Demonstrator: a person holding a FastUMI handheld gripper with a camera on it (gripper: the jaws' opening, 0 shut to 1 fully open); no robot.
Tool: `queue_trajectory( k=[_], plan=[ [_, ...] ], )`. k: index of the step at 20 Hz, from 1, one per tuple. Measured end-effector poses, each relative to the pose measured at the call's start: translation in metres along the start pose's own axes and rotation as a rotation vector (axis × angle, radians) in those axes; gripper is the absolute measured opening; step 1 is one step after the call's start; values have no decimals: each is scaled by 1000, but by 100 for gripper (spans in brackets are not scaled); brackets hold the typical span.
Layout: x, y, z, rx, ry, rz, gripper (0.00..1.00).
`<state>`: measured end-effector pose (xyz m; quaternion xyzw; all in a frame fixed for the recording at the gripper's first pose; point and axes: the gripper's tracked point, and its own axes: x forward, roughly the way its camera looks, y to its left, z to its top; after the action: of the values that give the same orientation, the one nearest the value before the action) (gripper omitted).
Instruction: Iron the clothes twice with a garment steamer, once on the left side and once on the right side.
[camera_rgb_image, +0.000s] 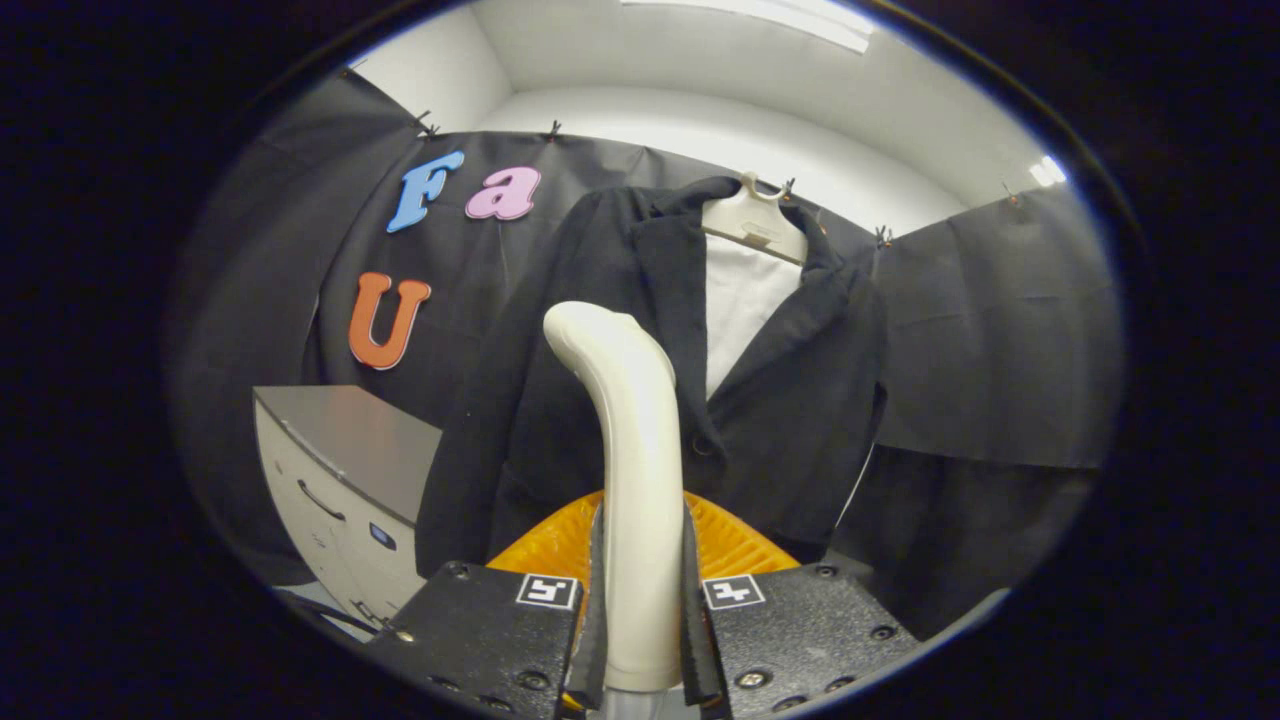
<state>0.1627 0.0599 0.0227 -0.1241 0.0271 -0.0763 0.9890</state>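
Observation:
A dark jacket (790, 400) hangs on a pale hanger (752, 222) against the booth wall, with a white panel (740, 300) showing between its lapels. My gripper (642, 620) is shut on the cream handle of the garment steamer (630, 440), which rises between the fingers and curves toward the jacket's left front. The steamer's head is turned away toward the cloth; I cannot tell whether it touches. An orange ribbed piece (730, 540) sits just behind the fingers, under the handle.
A pale cabinet with a grey top (340, 470) stands to the left of the jacket, lower down. Black cloth covers the wall on both sides of the jacket.

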Motion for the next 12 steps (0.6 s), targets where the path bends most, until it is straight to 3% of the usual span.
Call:
queue_trajectory(
  k=[12],
  plan=[
    [-16, -5, -79, -55, 162, -15, 32]
  ],
)
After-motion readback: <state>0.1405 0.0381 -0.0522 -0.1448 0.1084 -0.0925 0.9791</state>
